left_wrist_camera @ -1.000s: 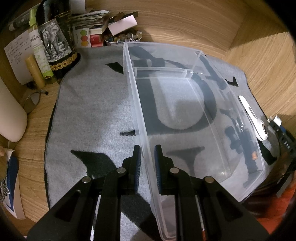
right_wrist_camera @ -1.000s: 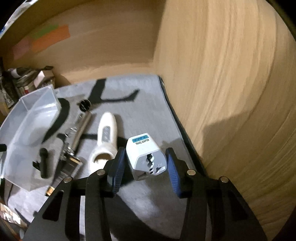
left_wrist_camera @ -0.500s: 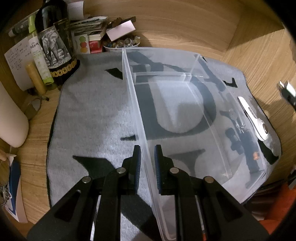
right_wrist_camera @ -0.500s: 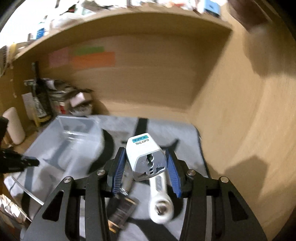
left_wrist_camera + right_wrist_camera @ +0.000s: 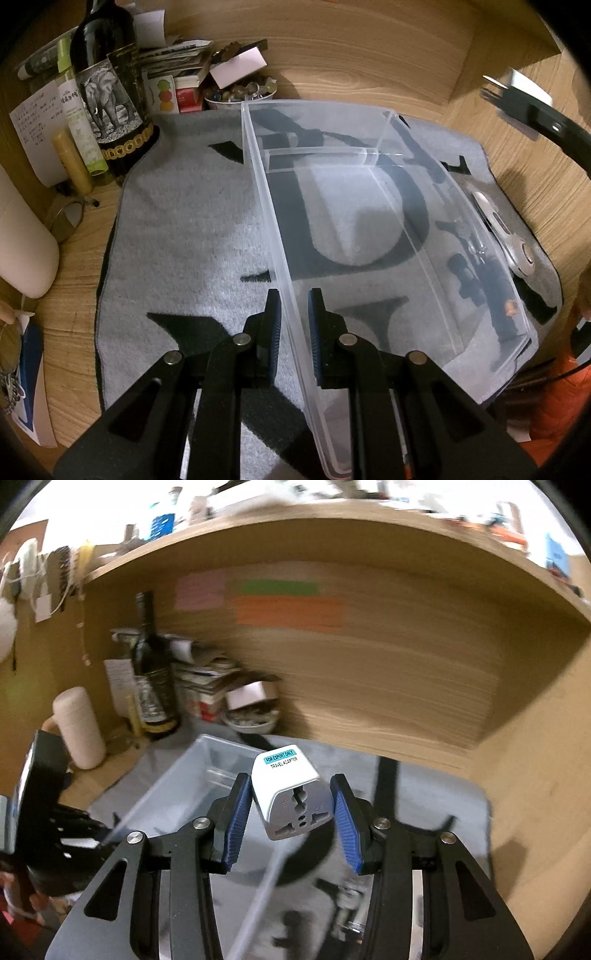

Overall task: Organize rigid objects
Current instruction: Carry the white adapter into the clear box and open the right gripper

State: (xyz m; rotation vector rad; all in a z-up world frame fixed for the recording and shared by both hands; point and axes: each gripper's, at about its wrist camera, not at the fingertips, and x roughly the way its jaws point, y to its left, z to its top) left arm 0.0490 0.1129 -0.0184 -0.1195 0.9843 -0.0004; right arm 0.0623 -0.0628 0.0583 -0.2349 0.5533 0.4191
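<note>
Our right gripper [image 5: 291,808] has the white adapter [image 5: 291,801] pinched between its blue pads [image 5: 236,819], jaws closed to about the block's width, socket face toward the camera. It hangs in the air above the far part of the clear bin [image 5: 192,775], which lies below and ahead of the fingers. We judge the adapter light, hard and smooth-shelled, so the flat sides we hold are the right place; it could slip if we loosen early, but it should take a short drop without harm.

Our left gripper [image 5: 293,325] straddles the bin's [image 5: 369,221] near long wall, one finger inside and one outside, nearly closed; whether the pads actually press the wall we cannot tell. The bin looks thin, stiff and light, likely to slide on the grey mat [image 5: 184,229] unless steadied.
</note>
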